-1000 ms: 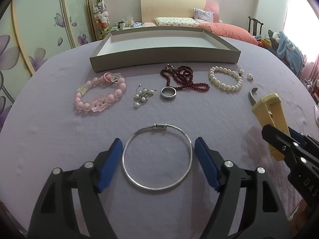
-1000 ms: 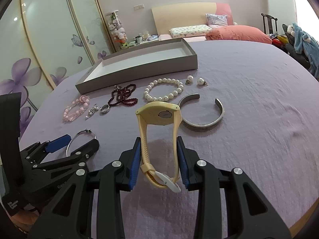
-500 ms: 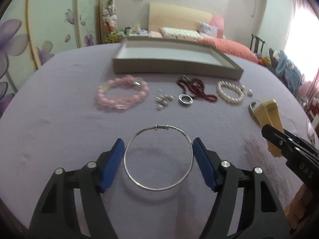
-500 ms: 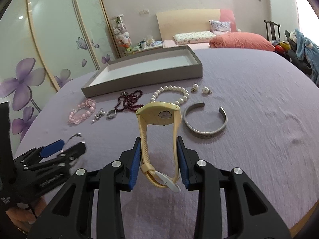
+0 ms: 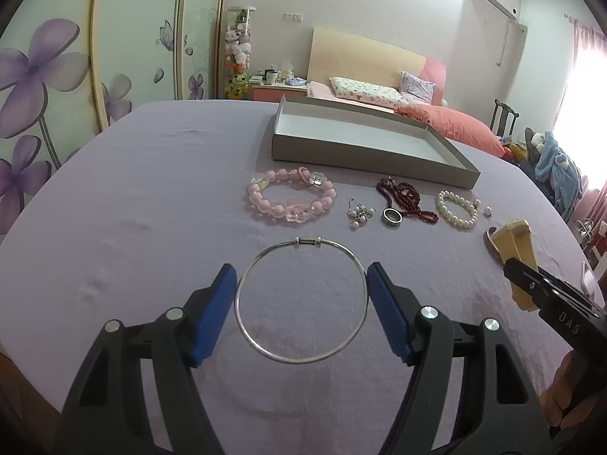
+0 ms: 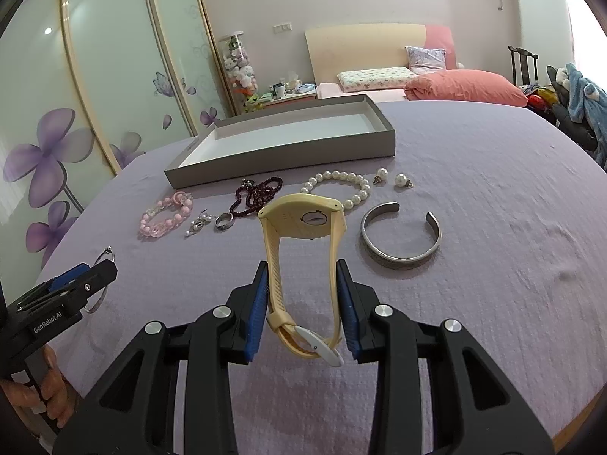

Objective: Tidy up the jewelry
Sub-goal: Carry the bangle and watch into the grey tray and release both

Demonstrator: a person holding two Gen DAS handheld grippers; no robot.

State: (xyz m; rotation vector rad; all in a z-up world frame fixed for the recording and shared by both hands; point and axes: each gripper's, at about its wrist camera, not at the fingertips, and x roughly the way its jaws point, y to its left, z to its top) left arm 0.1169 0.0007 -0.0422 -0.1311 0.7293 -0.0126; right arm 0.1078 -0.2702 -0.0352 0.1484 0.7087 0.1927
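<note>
Left wrist view shows the left gripper (image 5: 301, 295) clenched on a thin silver bangle (image 5: 301, 301), its blue pads (image 5: 212, 314) pressing the hoop's two sides and holding it clear of the purple cloth (image 5: 132, 227). In the right wrist view the right gripper (image 6: 302, 303) is clamped on a cream rubber watch (image 6: 303, 235), the ribbed strap squeezed between the pads, the case upward and the buckle hanging below.

Both pieces look picked up and ready to go, so the step in hand appears to be the carry to the grey cardboard tray (image 5: 364, 157), which lies open and holds nothing at the far side of the cloth. The next move likely calls for reaching over the row of jewelry between gripper and tray, clearing the low wall, and letting go gently so the stiff hoop does not spring or roll.

Near the tray lie a pink bead bracelet (image 5: 290, 201), glossy and chunky; a small cluster of earrings (image 5: 358, 214); a dark metal ring (image 5: 392, 218); a tangled red bead string (image 5: 406, 199); a pearl bracelet (image 5: 457, 210); two pearl studs (image 6: 392, 180); and an open, textured metal cuff (image 6: 400, 237) just beside the watch.
</note>
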